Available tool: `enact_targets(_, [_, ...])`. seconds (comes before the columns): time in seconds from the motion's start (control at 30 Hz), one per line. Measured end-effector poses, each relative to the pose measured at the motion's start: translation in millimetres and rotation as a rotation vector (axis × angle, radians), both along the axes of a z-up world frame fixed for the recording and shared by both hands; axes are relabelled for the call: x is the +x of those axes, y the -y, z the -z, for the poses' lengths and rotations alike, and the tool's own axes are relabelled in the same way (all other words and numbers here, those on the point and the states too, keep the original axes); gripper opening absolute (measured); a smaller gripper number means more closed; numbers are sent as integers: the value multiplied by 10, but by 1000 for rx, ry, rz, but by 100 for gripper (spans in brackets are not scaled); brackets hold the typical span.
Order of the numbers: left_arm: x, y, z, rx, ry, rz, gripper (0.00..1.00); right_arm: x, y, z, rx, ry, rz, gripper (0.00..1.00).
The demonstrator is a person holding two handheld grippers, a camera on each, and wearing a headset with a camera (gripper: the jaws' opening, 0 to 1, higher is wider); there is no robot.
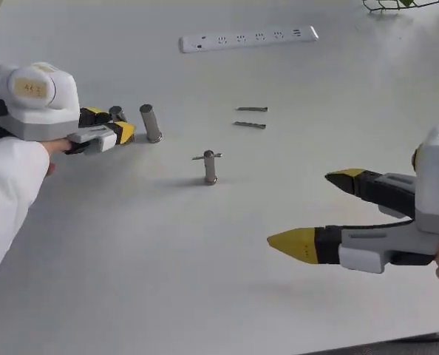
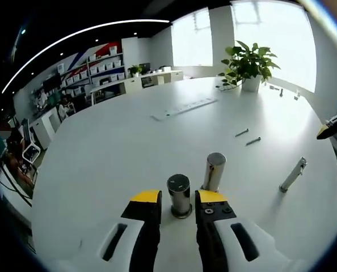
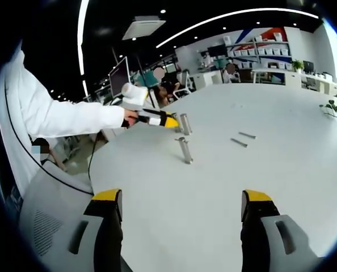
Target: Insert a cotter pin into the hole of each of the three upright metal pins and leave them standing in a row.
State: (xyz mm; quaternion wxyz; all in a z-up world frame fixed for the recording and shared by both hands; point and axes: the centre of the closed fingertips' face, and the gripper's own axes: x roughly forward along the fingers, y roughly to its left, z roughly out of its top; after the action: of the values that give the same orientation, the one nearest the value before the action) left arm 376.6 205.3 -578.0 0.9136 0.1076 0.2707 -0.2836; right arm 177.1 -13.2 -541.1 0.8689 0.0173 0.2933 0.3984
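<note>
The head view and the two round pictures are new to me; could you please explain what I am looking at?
A person holds a hand-held claw in each hand; there is no robot arm. The wide picture comes from a headset camera, each round one from a camera on a claw. The left claw has its jaws either side of a short grey metal pin, with a slight gap showing. The right claw is open and empty. On the white table stand a second grey metal pin and a third pin, with a cotter pin through it. Two loose thin metal cotter pins and a white power strip lie beyond.
</note>
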Motion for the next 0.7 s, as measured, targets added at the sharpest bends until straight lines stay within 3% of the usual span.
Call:
enact_targets(0.03, [-14, 18, 20, -13, -18, 2, 16, 2, 0, 5, -1, -1, 1, 84])
enact_targets(0.1, [-18, 29, 34, -9, -20, 5, 13, 1, 5, 16, -3, -3, 5, 84])
enact_targets(0.43, [-20, 30, 55, -28, -34, -21, 11, -74, -44, 63, -1, -22, -13, 83])
enact_targets(0.5, [-22, 15, 54, -19, -39, -51, 11, -85, -57, 59, 0, -22, -19, 83])
enact_targets(0.7, [-72, 23, -3, 11, -28, -54, 10, -77, -46, 33, 8, -17, -14, 83])
